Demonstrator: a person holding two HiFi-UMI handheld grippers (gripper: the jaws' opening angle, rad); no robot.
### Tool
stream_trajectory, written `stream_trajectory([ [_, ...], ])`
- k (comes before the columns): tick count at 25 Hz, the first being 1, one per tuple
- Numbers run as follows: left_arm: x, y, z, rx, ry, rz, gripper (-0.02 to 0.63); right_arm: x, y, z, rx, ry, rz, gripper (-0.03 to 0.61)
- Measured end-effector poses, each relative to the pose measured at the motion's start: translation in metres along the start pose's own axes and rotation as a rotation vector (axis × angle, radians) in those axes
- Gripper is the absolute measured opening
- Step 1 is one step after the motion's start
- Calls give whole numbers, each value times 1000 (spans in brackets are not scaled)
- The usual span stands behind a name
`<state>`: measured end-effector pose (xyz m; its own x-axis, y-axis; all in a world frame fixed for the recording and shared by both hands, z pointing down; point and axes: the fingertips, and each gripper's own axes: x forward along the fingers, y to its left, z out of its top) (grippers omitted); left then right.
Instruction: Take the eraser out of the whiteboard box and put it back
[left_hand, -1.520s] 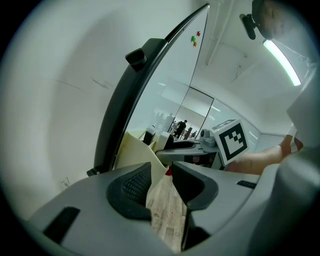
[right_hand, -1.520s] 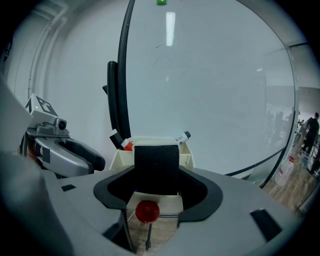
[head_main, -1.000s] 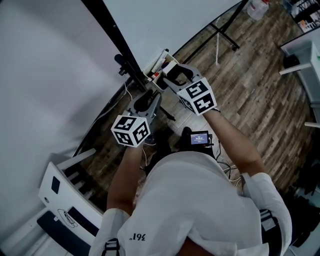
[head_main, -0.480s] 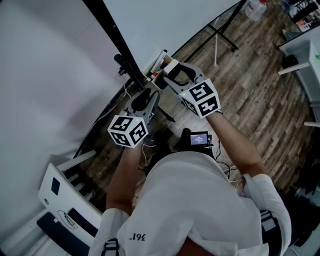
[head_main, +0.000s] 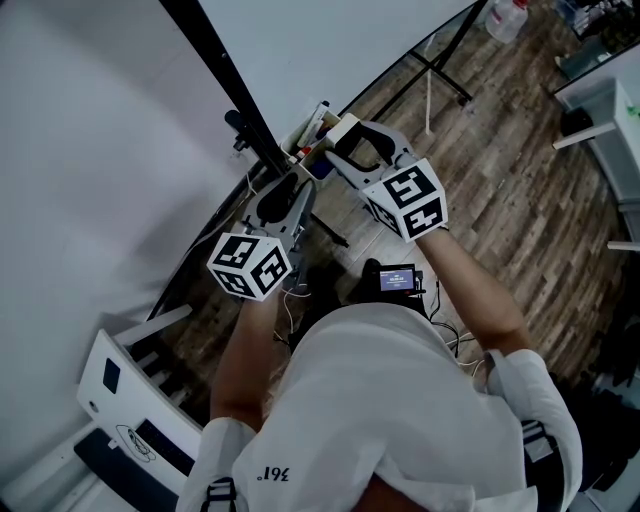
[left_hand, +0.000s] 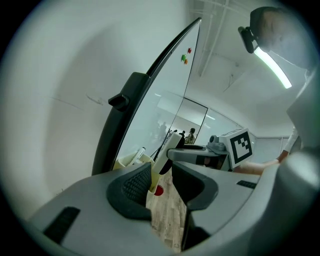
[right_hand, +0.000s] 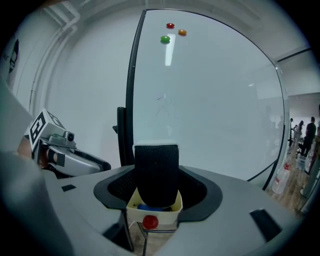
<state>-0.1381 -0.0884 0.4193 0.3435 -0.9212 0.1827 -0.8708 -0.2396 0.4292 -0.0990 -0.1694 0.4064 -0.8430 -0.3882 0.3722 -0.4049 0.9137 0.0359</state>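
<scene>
1. The whiteboard (right_hand: 210, 100) fills most of the right gripper view, with a black upright (head_main: 215, 75) running along its left edge.
2. A wood-plank floor (head_main: 500, 170) shows below it in the head view.
3. The right gripper (right_hand: 156, 186) is held up to the whiteboard's lower edge. Its jaws are clamped on the eraser (right_hand: 156, 165), one pad on each long side.
4. The left gripper (left_hand: 161, 187) is held just beside the right one, on the upright's side. Its jaws stand apart with nothing between them (only floor and the box's corner show through the gap).
5. The whiteboard box (right_hand: 167, 212), cream-coloured and open-topped, hangs at the whiteboard's lower edge close to the upright, directly under the right gripper's jaws.
6. The eraser stands on end with its black felt face towards the right gripper's camera. Its lower end dips behind the box's front rim and the rest rises above the box. From the left gripper view it leans at a tilt.
7. A blue object (right_hand: 149, 206) lies inside the box under the eraser; I cannot tell what it is.
8. A red round magnet (right_hand: 150, 221) sits on the box's front wall.
9. Near the whiteboard's top edge sit three small magnets: red (right_hand: 170, 25), orange (right_hand: 182, 32) and green (right_hand: 165, 39).
</scene>
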Motion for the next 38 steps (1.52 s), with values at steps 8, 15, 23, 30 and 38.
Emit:
stream_trajectory([
  [8, -6, -16, 21, 23, -46, -25, 118, -19, -1, 21, 1, -51, -15, 264],
  [15, -11, -32, 40, 42, -88, -57, 118, -43, -1, 41, 5, -111, -29, 264],
  [23, -10, -56, 51, 55, -99, -110, 118, -77, -4, 57, 7, -164, -59, 264],
  [30, -11, -73, 55, 51, -104, -133, 118, -105, -6, 64, 4, -192, -88, 264],
  [38, -12, -89, 57, 43, -95, -153, 118, -133, -9, 67, 12, -216, -115, 264],
])
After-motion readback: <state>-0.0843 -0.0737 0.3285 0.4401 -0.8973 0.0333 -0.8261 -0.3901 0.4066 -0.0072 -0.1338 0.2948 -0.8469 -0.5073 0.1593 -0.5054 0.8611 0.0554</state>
